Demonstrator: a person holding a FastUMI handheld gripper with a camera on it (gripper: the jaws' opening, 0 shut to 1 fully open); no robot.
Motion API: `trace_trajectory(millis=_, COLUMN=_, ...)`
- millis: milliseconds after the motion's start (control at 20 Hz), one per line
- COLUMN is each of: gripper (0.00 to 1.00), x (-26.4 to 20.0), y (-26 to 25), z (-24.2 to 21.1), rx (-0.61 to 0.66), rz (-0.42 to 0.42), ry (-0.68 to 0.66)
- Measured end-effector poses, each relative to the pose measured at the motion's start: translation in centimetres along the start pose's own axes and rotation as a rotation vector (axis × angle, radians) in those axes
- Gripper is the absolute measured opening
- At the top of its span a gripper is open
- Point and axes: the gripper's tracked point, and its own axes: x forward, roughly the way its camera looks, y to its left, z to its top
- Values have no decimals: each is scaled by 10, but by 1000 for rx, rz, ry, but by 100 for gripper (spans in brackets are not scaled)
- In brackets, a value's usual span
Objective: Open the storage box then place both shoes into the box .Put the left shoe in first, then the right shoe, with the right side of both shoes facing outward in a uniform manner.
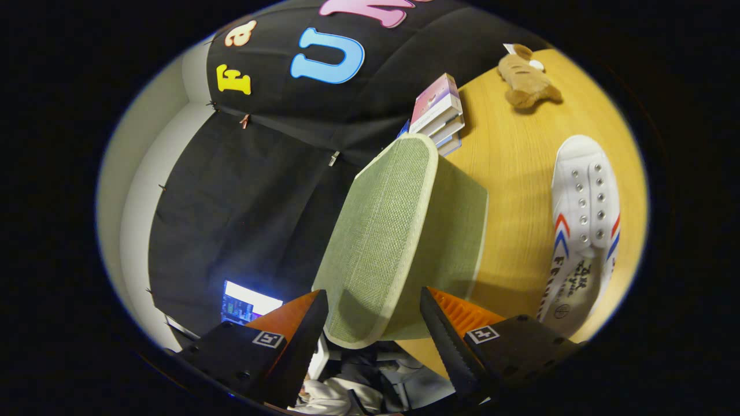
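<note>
A green fabric storage box (451, 231) stands on the wooden table (509, 156), and the whole view is rolled to one side. Its woven lid (381, 231), edged in cream, lies shut on top of it. My gripper (373, 296) is open, and the near corner of the lid sits in the gap between the fingers; whether either finger touches it I cannot tell. One white canvas shoe (581, 231) with red and blue stripes lies on the table beside the box, off the right finger.
A stack of books (439, 112) lies just beyond the box. A brown plush toy (526, 78) sits further back on the table. A lit screen (248, 303) glows off the left finger, and a person's clothing (347, 396) shows under the fingers.
</note>
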Motion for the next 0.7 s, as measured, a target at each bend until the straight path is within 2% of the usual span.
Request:
trace_trajectory(millis=150, gripper=98, x=11, y=11, z=-8, rx=72, rz=78, ry=44)
trace_trajectory(millis=300, gripper=96, x=18, y=19, z=-18, rx=144, rz=94, ry=77)
trace_trajectory(millis=400, gripper=72, x=18, y=22, z=-15, rx=163, rz=89, ry=67)
trace_trajectory(millis=500, gripper=70, x=14, y=20, z=-16, rx=189, rz=82, ry=86)
trace_trajectory(millis=550, gripper=46, x=15, y=20, z=-16, rx=209, rz=75, ry=84)
trace_trajectory(millis=600, gripper=42, x=15, y=26, z=-15, rx=226, rz=79, ry=89)
trace_trajectory(millis=700, gripper=17, x=15, y=22, z=-10, rx=248, rz=22, ry=52)
